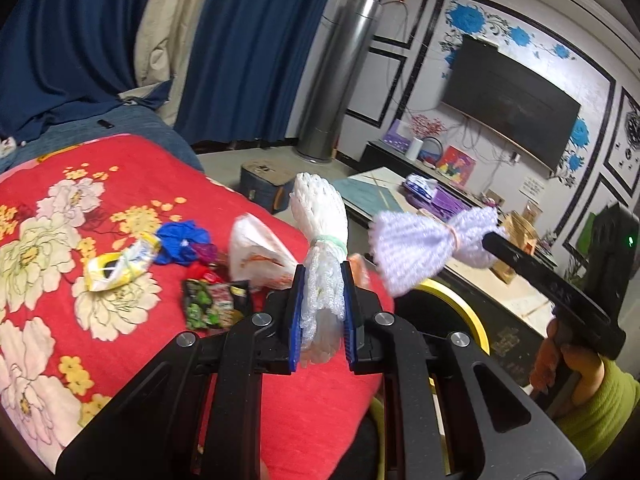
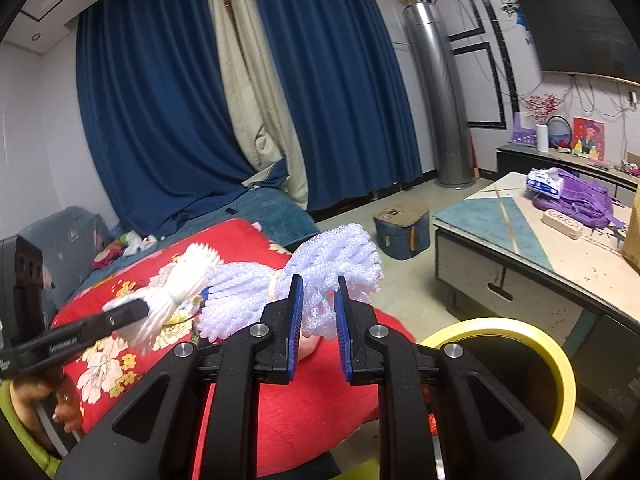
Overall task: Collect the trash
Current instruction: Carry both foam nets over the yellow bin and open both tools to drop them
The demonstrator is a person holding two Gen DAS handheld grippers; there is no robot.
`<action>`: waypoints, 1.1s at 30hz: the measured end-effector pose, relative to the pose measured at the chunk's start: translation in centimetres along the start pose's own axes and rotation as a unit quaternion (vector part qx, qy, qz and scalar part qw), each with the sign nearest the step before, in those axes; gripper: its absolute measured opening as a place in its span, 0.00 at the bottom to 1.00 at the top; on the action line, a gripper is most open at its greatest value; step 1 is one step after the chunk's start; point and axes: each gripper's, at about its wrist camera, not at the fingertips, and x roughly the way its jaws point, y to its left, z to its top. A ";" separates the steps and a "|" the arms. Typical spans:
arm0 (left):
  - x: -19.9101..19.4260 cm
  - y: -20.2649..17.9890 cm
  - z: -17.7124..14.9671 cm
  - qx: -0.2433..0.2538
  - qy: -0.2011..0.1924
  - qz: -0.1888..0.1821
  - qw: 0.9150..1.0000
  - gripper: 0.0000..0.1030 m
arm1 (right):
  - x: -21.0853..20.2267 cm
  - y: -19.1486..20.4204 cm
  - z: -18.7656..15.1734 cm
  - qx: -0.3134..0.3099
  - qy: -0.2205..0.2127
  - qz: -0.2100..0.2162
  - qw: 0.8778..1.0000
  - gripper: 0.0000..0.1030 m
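Observation:
My left gripper (image 1: 322, 276) is shut on a white foam net bundle (image 1: 318, 208) tied with a green band, held upright over the red floral blanket (image 1: 120, 176). To its right, my right gripper (image 1: 490, 240) holds a pale lavender foam net (image 1: 420, 244) tied with an orange band. In the right wrist view the right gripper (image 2: 318, 288) is shut on that lavender net (image 2: 336, 252), with the left gripper (image 2: 144, 306) and its white net (image 2: 188, 276) at the left. A yellow-rimmed bin (image 2: 500, 322) stands low at the right.
Loose trash lies on the blanket: a yellow-white wrapper (image 1: 120, 266), a blue crumpled piece (image 1: 182, 240), a green snack packet (image 1: 212, 304), a white paper bag (image 1: 256, 252). A low table (image 2: 520, 240) with a purple bag (image 2: 576, 196) stands right; a stool (image 2: 400, 232) is beyond.

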 end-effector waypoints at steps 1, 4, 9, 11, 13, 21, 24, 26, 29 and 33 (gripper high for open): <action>0.2 -0.4 -0.2 0.004 0.002 -0.004 1.000 0.10 | -0.2 -0.4 0.1 0.002 -0.003 -0.004 1.000 0.15; 0.7 -1.5 -0.8 0.009 0.011 -0.019 1.000 0.10 | -0.6 -1.2 0.2 0.007 -0.007 -0.011 1.000 0.15; 1.4 -3.2 -1.6 0.028 0.019 -0.032 0.999 0.10 | -1.3 -2.2 0.0 0.013 -0.013 -0.023 1.000 0.15; 1.7 -3.9 -2.0 0.034 0.024 -0.035 0.999 0.10 | -1.6 -2.8 -0.1 0.017 -0.015 -0.030 0.999 0.15; 1.9 -4.2 -2.2 0.038 0.027 -0.038 0.998 0.10 | -1.8 -3.6 -0.1 0.022 -0.017 -0.037 0.999 0.15; 3.0 -5.9 -3.4 0.056 0.045 -0.054 0.996 0.10 | -3.0 -6.3 -0.6 0.036 -0.027 -0.074 0.996 0.15; 3.6 -6.8 -3.9 0.066 0.052 -0.060 0.995 0.10 | -3.3 -7.3 -1.0 0.043 -0.027 -0.086 0.995 0.15; 3.9 -7.4 -4.2 0.071 0.056 -0.065 0.994 0.11 | -3.6 -8.1 -1.3 0.049 -0.026 -0.095 0.994 0.15; 4.3 -8.2 -4.4 0.078 0.057 -0.068 0.993 0.11 | -3.9 -9.1 -1.7 0.058 -0.027 -0.110 0.992 0.15; 4.7 -9.3 -4.6 0.089 0.059 -0.071 0.992 0.10 | -4.4 -10.4 -2.2 0.067 -0.030 -0.129 0.989 0.15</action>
